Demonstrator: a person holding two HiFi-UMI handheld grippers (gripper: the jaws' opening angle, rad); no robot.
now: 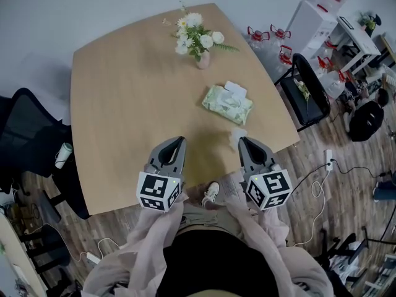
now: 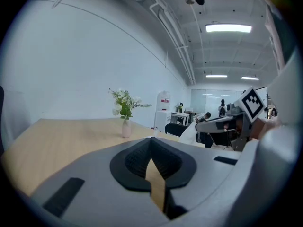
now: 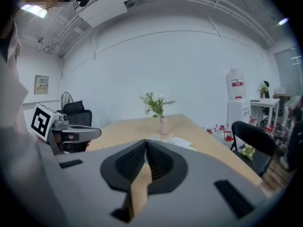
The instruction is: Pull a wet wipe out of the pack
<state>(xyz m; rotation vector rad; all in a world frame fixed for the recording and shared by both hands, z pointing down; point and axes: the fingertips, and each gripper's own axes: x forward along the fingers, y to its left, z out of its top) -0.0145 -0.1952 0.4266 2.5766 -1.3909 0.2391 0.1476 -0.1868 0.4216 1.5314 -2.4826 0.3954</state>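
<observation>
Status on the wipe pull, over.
Left gripper shut, empty. Right gripper shut on wet wipe, hanging apart from pack. Nothing in the way.

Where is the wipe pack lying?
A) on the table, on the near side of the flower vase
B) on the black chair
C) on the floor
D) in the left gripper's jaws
A: the wipe pack lies flat on the table, nearer the person than the flower vase.

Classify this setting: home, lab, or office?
Most likely an office or lab workspace: a wooden meeting table, a black office chair beside it, and a water dispenser with spare jugs on the floor.
</observation>
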